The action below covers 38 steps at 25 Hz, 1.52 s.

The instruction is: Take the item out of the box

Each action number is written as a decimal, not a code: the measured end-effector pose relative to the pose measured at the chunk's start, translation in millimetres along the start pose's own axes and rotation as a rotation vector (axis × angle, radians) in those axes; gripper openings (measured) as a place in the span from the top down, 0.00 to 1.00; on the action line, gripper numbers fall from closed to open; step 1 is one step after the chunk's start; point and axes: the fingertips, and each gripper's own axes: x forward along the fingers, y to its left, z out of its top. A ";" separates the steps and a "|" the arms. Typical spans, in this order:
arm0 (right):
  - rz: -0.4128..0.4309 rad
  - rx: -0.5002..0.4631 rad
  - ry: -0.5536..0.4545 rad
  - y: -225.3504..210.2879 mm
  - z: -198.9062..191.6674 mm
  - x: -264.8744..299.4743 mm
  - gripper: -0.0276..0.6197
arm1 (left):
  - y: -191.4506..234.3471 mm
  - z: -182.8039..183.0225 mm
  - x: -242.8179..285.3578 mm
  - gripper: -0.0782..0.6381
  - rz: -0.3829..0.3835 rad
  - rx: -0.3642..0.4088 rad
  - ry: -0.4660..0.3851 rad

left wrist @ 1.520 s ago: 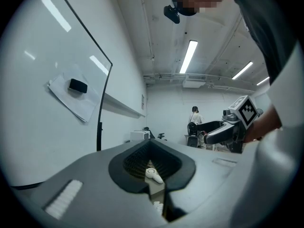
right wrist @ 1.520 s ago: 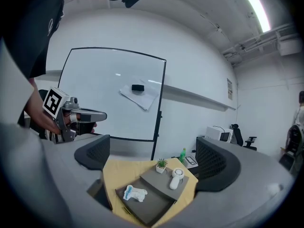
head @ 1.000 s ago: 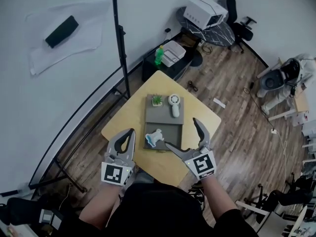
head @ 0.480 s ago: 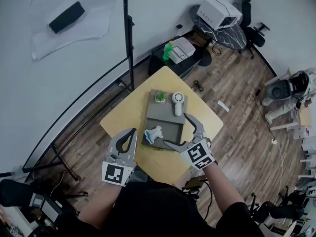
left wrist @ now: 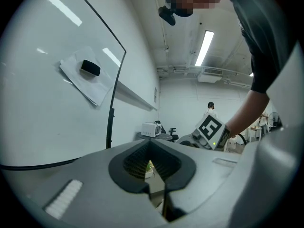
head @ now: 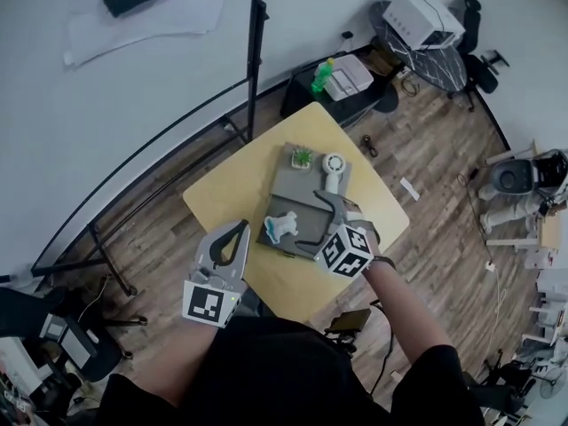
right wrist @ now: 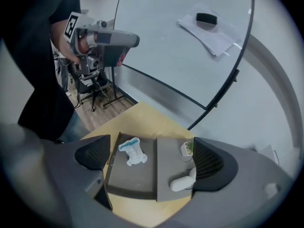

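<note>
A shallow grey box (head: 282, 238) lies open on the yellow table (head: 226, 198), and in it rests a white item with blue trim (head: 282, 225). In the right gripper view the same item (right wrist: 131, 152) lies on the box floor (right wrist: 135, 179). My right gripper (head: 308, 220) hangs open above the box, its jaws spread wide with nothing between them, and the item sits just left of it. In its own view, the right gripper (right wrist: 152, 158) frames the box. My left gripper (head: 238, 231) is shut and empty at the table's near edge, left of the box.
The box lid (head: 306, 185) lies flat behind the box. It carries a small potted plant (head: 303, 157) and a white hand fan (head: 334, 166). A black stand pole (head: 256, 51) rises behind the table. Cabinets, office chairs and wood floor lie to the right.
My right gripper has moved forward and left, from the table's near edge to over the box. The left gripper has stayed in place, shut.
</note>
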 end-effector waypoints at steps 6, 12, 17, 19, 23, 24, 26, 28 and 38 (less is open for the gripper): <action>0.128 -0.138 0.119 12.1 -14.1 43.8 0.10 | 6.7 -4.2 5.3 0.89 0.024 0.006 -0.006; 0.228 -0.209 0.207 25.3 -31.0 80.6 0.13 | 9.2 -12.2 7.9 0.89 0.036 0.003 0.003; 0.291 -0.267 0.303 32.0 -58.1 108.3 0.15 | 8.9 -19.9 9.5 0.89 0.049 0.004 0.023; 0.320 -0.281 0.331 36.4 -64.7 118.1 0.17 | 9.5 -23.4 8.4 0.89 0.056 0.002 0.031; 0.363 -0.322 0.386 45.4 -74.2 137.9 0.18 | 11.8 -33.4 6.7 0.89 0.061 -0.007 0.051; 0.373 -0.329 0.397 47.2 -75.5 142.5 0.20 | 12.3 -35.2 6.8 0.89 0.062 -0.008 0.053; 0.387 -0.339 0.421 50.8 -78.4 150.9 0.21 | 12.6 -38.6 7.1 0.89 0.064 -0.013 0.060; 0.401 -0.348 0.449 55.4 -81.9 157.8 0.25 | 12.8 -41.9 6.7 0.89 0.067 -0.022 0.065; 0.447 -0.384 0.572 71.1 -98.7 176.4 0.41 | 13.7 -52.8 1.1 0.89 0.074 -0.043 0.081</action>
